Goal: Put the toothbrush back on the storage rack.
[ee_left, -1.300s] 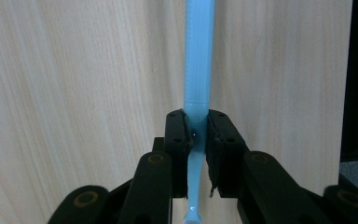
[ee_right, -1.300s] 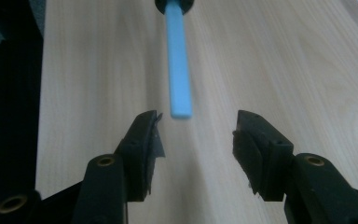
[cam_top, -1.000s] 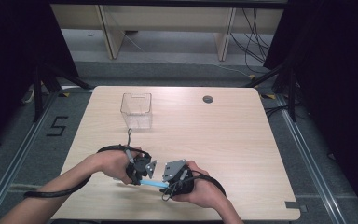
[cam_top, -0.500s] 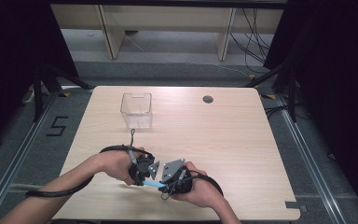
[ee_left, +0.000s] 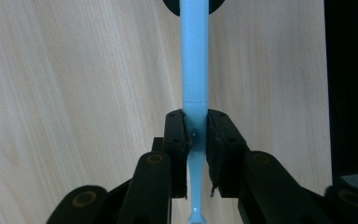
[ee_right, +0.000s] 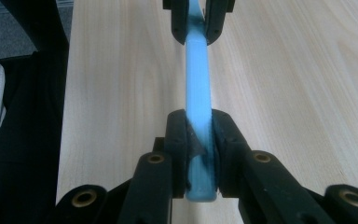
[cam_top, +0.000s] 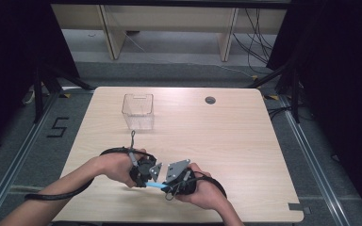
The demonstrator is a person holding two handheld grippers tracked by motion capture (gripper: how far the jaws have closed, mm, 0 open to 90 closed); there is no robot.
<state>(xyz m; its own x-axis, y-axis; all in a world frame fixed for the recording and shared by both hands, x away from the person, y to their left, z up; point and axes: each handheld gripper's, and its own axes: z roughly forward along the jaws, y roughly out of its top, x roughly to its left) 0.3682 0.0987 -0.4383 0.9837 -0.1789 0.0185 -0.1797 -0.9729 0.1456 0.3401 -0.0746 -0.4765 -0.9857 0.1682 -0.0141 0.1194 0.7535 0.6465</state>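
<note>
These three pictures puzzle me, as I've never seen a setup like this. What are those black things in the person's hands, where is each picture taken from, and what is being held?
A person sits at a wooden table holding a hand-held tool in each hand: the left gripper and the right gripper, each with two black jaws. The high view looks down from above the person's side. The other two pictures come from cameras riding on each gripper, looking along its jaws. On the table stands a clear plastic box. Both grippers clamp the same light blue stick, one near each end; the right jaws have just been closing on it. What the stick is, I cannot tell.
</note>
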